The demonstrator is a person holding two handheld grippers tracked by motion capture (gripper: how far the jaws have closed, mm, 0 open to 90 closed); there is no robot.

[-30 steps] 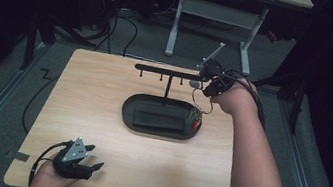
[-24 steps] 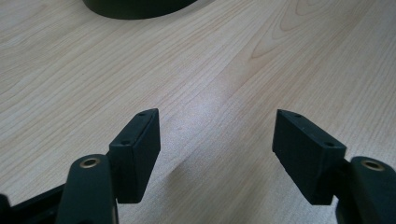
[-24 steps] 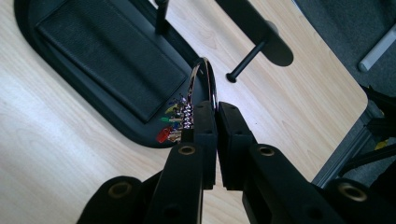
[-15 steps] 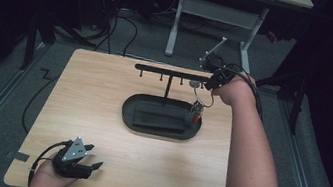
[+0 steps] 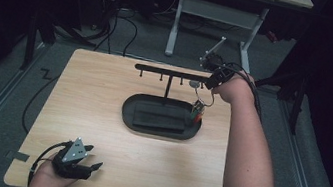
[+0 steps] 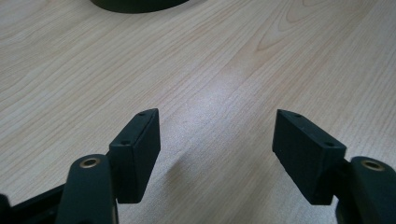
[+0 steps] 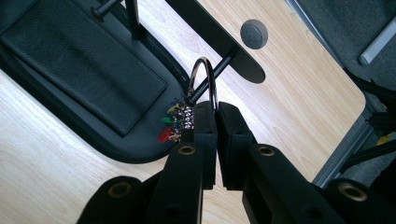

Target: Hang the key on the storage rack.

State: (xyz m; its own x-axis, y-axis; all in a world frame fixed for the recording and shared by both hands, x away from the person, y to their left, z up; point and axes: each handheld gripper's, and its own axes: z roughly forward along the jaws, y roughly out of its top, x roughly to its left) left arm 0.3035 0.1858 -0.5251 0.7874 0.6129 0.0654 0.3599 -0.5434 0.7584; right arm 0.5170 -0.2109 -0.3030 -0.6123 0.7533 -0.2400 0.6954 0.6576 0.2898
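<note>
My right gripper (image 5: pixel 208 83) is at the right end of the black hook stand (image 5: pixel 168 72), shut on a metal key ring (image 5: pixel 202 99) from which small coloured tags (image 5: pixel 196 112) dangle. In the right gripper view the jaws (image 7: pixel 217 112) pinch the ring (image 7: pixel 203 59). The stand's end peg (image 7: pixel 219 70) crosses through the ring's loop, and the tags (image 7: pixel 170 123) hang above the tray's rim. The stand rises from a black oval tray (image 5: pixel 126 112) with a dark pad in it. My left gripper (image 5: pixel 94 157) rests near the table's front left, open with nothing between its jaws (image 6: pixel 217 135).
A grey round disc (image 5: pixel 194 84) sits in the wooden tabletop by the stand's right end. Behind the table stand a white desk frame (image 5: pixel 213 10) and cables on the floor. The table's right edge (image 7: pixel 345 88) is close behind the right gripper.
My right hand with the key ring has shifted a little to the left, toward the stand's end peg. The left gripper has stayed where it was.
</note>
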